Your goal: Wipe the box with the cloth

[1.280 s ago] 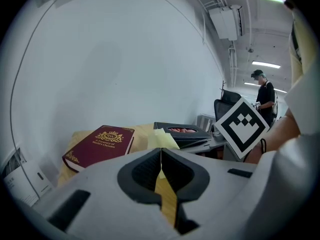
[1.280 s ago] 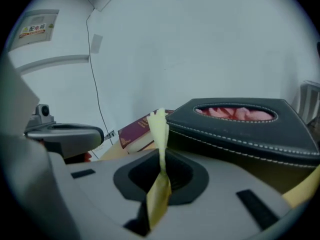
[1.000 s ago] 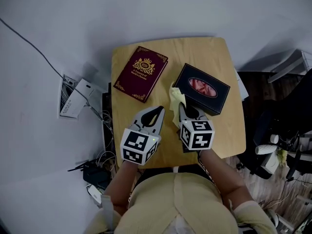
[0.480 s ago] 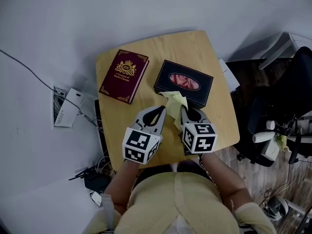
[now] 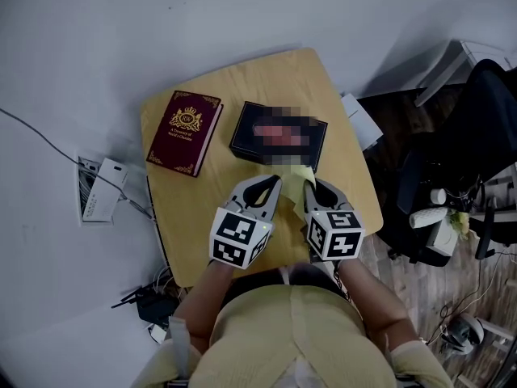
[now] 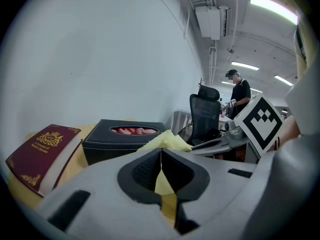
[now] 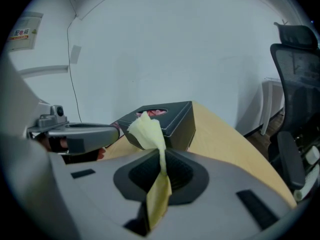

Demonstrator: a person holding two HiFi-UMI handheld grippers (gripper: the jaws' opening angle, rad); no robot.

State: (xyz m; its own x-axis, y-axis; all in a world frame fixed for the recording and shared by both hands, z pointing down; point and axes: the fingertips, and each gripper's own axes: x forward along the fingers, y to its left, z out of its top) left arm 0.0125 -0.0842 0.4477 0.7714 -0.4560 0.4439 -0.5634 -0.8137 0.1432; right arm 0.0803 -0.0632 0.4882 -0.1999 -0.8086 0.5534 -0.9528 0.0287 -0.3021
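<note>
Near the stitched black box [image 5: 241, 136], right gripper [image 7: 162, 159] pinches crumpled cloth [image 7: 147, 131]; left gripper [image 6: 161, 156] closed.

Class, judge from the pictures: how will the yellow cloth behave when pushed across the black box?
Probably floppy: the cloth folds over and creases above the right tongs pinching it. Likely light, since it looks thin. Pushed against the box, it would probably bunch rather than slide flat.

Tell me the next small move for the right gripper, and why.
Probably ease the right gripper forward so the yellow cloth pinched in its fingers presses onto the black tissue box. The cloth hangs at the box's near edge, and wiping looks not yet begun.
</note>
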